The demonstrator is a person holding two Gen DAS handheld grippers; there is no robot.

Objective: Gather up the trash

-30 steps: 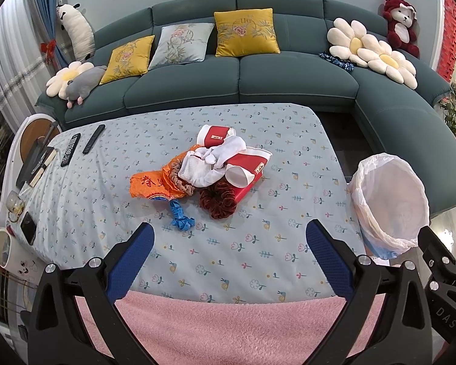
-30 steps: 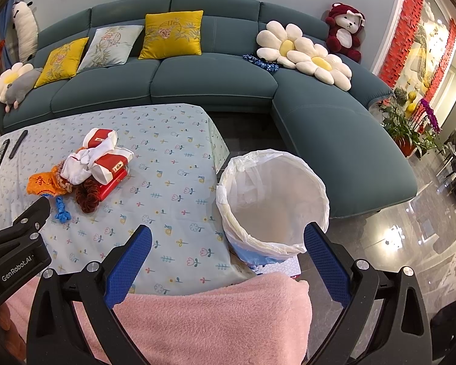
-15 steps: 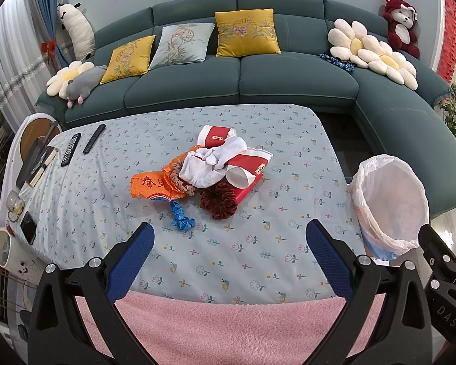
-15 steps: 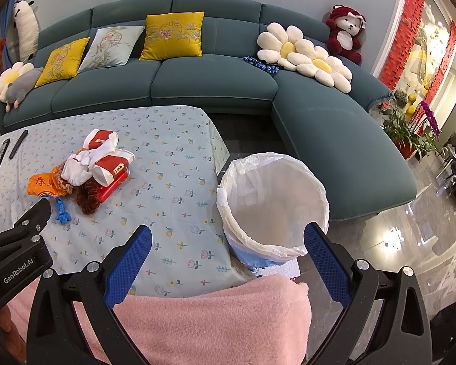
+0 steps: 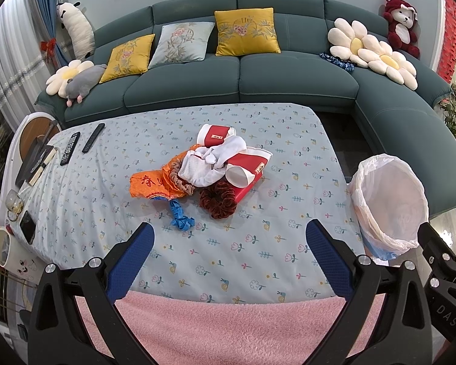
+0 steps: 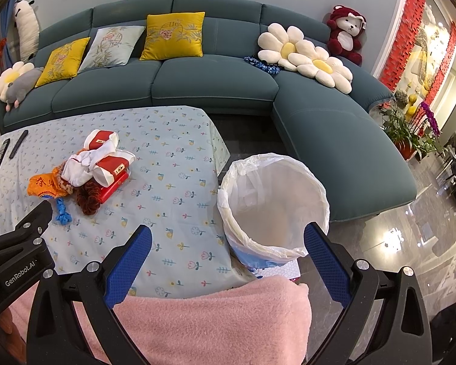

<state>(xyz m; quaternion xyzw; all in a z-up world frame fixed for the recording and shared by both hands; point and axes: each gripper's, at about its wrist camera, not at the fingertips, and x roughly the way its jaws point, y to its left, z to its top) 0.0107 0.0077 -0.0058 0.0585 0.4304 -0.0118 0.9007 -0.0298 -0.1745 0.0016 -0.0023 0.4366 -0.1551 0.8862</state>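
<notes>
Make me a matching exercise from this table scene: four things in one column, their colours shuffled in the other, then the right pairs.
Things:
1. scrunchie
2. knotted cord
3. crumpled wrapper
4. bin liner

Colours:
A. white
B. orange
C. dark red
D. blue

Pairs: 1-C, 2-D, 3-B, 4-A

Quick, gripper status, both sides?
Left gripper: open, holding nothing.
Right gripper: open, holding nothing.
</notes>
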